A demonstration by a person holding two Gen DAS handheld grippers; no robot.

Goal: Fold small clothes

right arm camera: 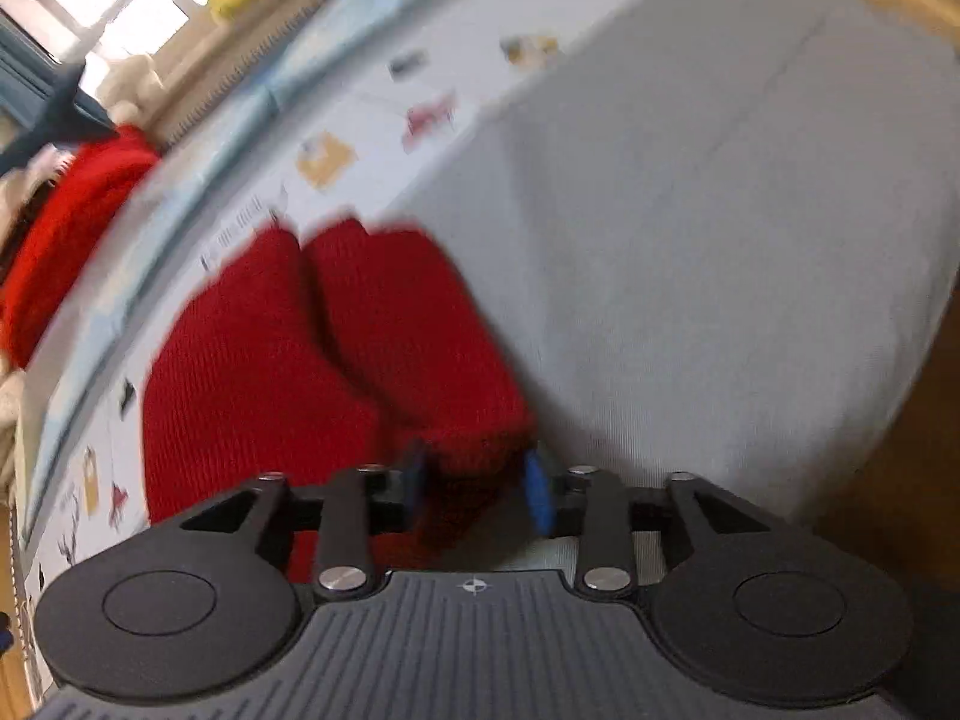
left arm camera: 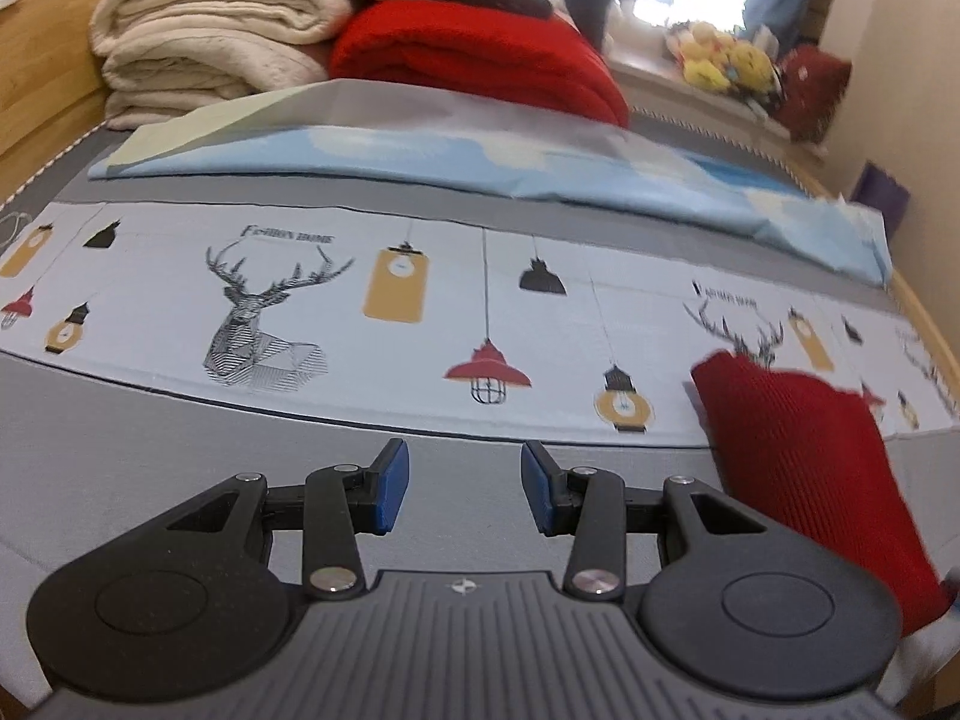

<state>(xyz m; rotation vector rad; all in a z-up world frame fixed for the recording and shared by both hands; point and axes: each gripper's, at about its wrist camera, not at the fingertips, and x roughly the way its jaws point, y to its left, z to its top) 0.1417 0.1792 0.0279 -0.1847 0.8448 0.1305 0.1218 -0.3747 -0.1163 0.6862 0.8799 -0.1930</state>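
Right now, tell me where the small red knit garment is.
The red knit garment lies on the grey bed surface, its near edge between the right gripper fingers; the left wrist view shows it at far right.

Cream blankets (left arm camera: 204, 42), plush toys (left arm camera: 726, 60)

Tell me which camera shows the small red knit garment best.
The right wrist view. The red knit garment fills its middle, both halves and the fold between them visible, though blurred, with the right gripper closed around its near edge. The left wrist view catches only one part of it at the right, beside the open, empty left gripper.
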